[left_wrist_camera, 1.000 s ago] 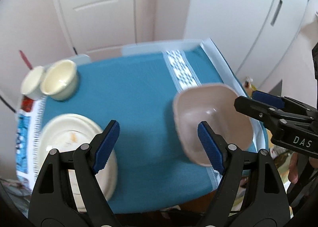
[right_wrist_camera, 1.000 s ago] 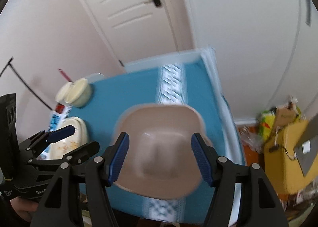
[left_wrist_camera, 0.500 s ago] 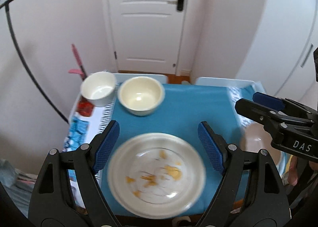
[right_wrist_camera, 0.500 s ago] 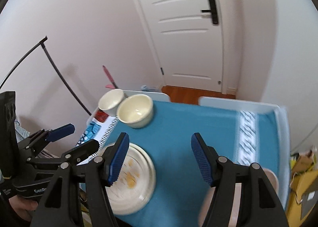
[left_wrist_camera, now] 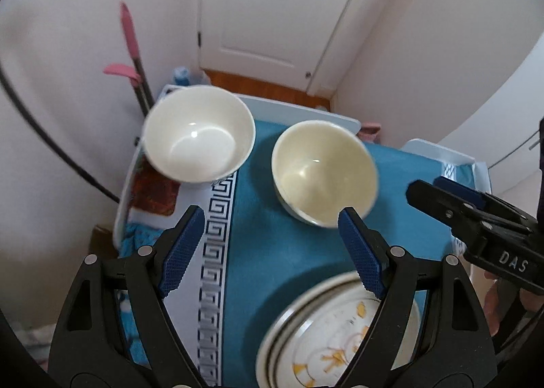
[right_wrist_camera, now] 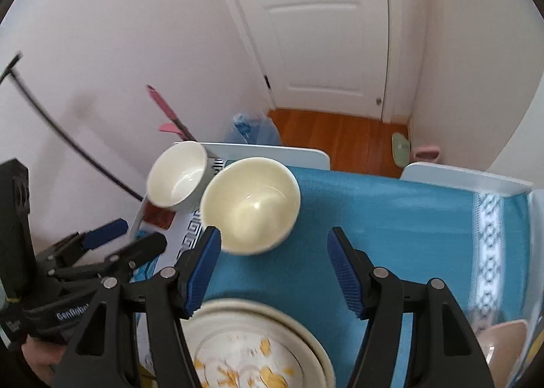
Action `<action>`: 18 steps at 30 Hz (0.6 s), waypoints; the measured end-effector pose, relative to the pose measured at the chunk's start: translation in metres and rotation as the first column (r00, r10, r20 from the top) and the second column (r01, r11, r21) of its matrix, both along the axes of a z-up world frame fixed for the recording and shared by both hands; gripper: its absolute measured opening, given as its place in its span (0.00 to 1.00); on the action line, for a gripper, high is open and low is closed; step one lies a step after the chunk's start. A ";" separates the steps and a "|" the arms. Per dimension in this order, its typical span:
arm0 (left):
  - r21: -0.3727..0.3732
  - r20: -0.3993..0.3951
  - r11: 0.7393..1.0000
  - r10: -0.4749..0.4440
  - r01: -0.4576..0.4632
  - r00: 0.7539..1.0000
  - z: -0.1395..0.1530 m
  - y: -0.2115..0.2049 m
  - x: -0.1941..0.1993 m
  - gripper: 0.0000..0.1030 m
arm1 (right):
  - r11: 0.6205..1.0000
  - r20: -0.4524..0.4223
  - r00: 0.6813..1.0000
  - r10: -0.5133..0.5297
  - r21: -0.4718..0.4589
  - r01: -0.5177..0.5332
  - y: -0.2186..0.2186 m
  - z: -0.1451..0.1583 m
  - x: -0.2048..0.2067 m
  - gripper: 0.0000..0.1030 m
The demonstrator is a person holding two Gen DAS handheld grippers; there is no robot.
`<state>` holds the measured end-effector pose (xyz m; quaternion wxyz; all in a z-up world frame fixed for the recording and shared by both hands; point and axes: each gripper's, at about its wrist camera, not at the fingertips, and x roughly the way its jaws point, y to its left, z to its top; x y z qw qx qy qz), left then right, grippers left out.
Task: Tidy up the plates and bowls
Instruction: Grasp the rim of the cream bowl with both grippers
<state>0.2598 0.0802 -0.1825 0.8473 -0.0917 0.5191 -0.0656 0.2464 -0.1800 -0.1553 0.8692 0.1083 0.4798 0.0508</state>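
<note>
Both grippers empty above the dishes

Overhead, the left gripper (left_wrist_camera: 272, 248) and right gripper (right_wrist_camera: 272, 272) hang with jaws spread, holding nothing; a white bowl (left_wrist_camera: 199, 134) sits at the table's far left corner, a cream bowl (left_wrist_camera: 323, 172) just beside it; stacked plates (right_wrist_camera: 251, 350) lie near; bare blue tablecloth (right_wrist_camera: 391, 218) stretches right toward a pink bowl (right_wrist_camera: 503, 340).

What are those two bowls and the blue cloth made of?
White bowl and cream bowl: probably glazed ceramic, possibly melamine; both are glossy with bright highlights. Blue cloth: woven fabric, matte, with a patterned white band.
</note>
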 end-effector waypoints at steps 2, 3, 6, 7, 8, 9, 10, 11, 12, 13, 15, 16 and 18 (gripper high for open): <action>-0.015 -0.035 1.000 -0.026 0.026 0.999 -0.015 -0.003 0.012 0.74 | 1.000 -0.044 0.999 -0.028 0.005 0.028 0.001 -0.017 0.017 0.58; -0.025 -0.049 0.999 -0.037 0.036 0.998 -0.021 -0.006 0.017 0.71 | 0.999 -0.067 0.997 -0.039 -0.001 0.039 0.000 -0.024 0.024 0.58; -0.056 -0.091 0.996 -0.076 0.071 0.993 -0.039 -0.011 0.032 0.56 | 0.998 -0.111 0.991 -0.069 -0.016 0.067 -0.001 -0.041 0.039 0.58; -0.058 -0.101 0.995 -0.089 0.083 0.991 -0.044 -0.014 0.036 0.50 | 0.997 -0.120 0.990 -0.074 -0.017 0.073 -0.002 -0.045 0.042 0.58; -0.059 -0.109 0.994 -0.099 0.093 0.989 -0.048 -0.015 0.040 0.46 | 0.997 -0.132 0.988 -0.082 -0.015 0.081 -0.004 -0.050 0.046 0.58; -0.060 -0.116 0.993 -0.108 0.101 0.987 -0.051 -0.018 0.044 0.44 | 0.996 -0.135 0.987 -0.087 -0.014 0.086 -0.004 -0.051 0.048 0.58; -0.062 -0.122 0.992 -0.114 0.107 0.986 -0.054 -0.020 0.046 0.40 | 0.996 -0.140 0.986 -0.092 -0.012 0.091 -0.006 -0.054 0.050 0.58; -0.063 -0.125 0.992 -0.114 0.107 0.986 -0.056 -0.021 0.049 0.35 | 0.996 -0.143 0.985 -0.095 -0.012 0.094 -0.006 -0.055 0.051 0.55; -0.065 -0.129 0.992 -0.112 0.104 0.985 -0.058 -0.021 0.050 0.33 | 0.995 -0.147 0.985 -0.095 -0.013 0.094 -0.006 -0.056 0.054 0.52; -0.071 -0.135 0.992 -0.111 0.103 0.985 -0.060 -0.021 0.053 0.29 | 0.996 -0.152 0.984 -0.094 -0.013 0.093 -0.006 -0.057 0.055 0.47; -0.067 -0.140 0.992 -0.114 0.105 0.984 -0.063 -0.022 0.055 0.26 | 0.996 -0.166 0.982 -0.091 -0.010 0.090 -0.006 -0.060 0.058 0.40; -0.062 -0.138 0.992 -0.115 0.108 0.984 -0.064 -0.023 0.057 0.25 | 0.996 -0.174 0.981 -0.088 -0.005 0.088 -0.006 -0.062 0.059 0.33; -0.056 -0.134 0.992 -0.120 0.113 0.984 -0.063 -0.024 0.057 0.21 | 0.996 -0.185 0.979 -0.083 0.006 0.086 -0.005 -0.065 0.060 0.29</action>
